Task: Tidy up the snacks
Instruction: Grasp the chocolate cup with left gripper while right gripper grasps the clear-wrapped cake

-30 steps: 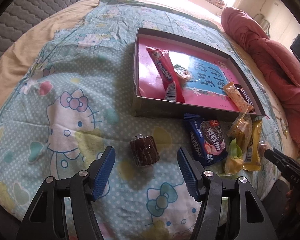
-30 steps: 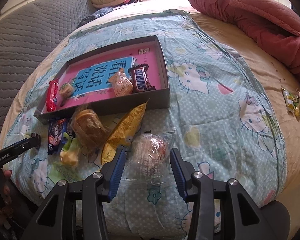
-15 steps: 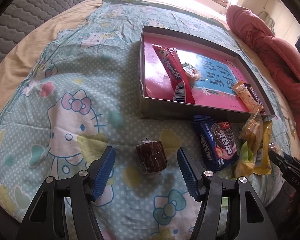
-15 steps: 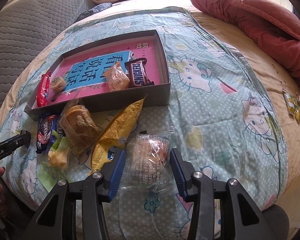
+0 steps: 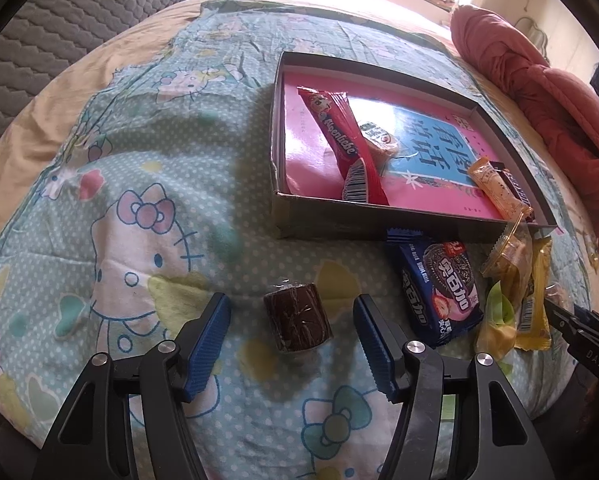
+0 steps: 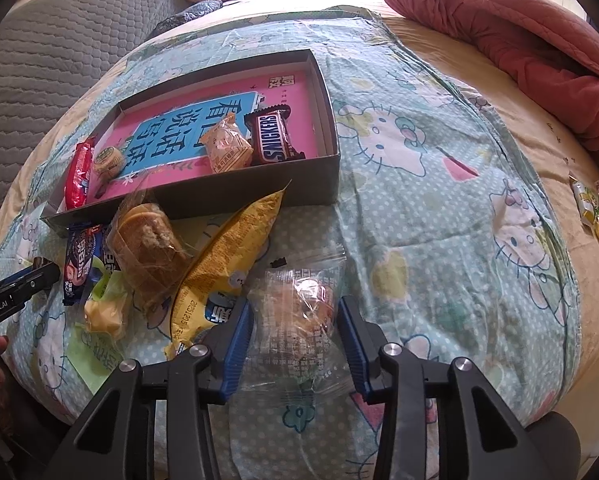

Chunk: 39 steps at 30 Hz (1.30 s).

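Both hand-held grippers hang low over a bed spread with a pale blue cartoon-cat quilt. On the quilt lies a shallow dark box lined with a pink and blue printed sheet; in it lie a long red wrapper, a Snickers bar, an orange-wrapped biscuit and a small round sweet. Just outside the box's near wall lies a heap of loose snacks: a yellow packet, a clear bag of brown cake, a dark blue cookie pack and a green-and-yellow packet. The left hand-held gripper has just been narrowing but is still parted, its blue pads either side of a small chocolate-brown wrapped cake without touching it. The right hand-held gripper stands narrower, its jaws having just drawn in against the crinkled film of a clear-wrapped pastry resting on the quilt.
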Motion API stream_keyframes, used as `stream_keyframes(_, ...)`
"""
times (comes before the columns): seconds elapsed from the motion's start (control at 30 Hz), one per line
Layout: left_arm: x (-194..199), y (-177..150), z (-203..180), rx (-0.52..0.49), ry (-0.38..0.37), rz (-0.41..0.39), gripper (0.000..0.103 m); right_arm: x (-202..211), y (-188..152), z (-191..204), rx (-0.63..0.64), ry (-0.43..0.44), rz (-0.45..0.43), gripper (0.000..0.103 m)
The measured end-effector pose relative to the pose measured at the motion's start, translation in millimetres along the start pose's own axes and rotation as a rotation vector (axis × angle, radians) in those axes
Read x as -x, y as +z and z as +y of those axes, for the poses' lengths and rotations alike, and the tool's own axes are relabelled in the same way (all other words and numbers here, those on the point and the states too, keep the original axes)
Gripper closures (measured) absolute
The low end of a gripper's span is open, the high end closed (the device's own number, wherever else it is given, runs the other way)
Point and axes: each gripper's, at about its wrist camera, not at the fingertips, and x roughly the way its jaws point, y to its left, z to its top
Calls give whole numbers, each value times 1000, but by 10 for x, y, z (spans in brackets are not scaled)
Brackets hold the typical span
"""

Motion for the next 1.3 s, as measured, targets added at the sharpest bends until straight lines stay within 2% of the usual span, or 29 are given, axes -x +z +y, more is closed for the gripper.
stream_keyframes(0.07,2,3,-4,-8,5,-3,57,6,-1,-9,-4,6,-2,60)
stream_keyframes(0.2,6,2,-8,-10,-14,-2,69,16,3,-19,-8,21,-4,60)
stream_keyframes(0.4,3,-4,-50,-36,-7,4,70,23,0,-32,-18,29,-6,60)
stream_keyframes(0.77,81,-27,-46,-26,-41,0,72,88,-13,-75,-35,38,-20,61)
stream_keyframes(1.3,251,-30,-29,-21,-58,-32,76,270,34,-148,-67,46,-99,61)
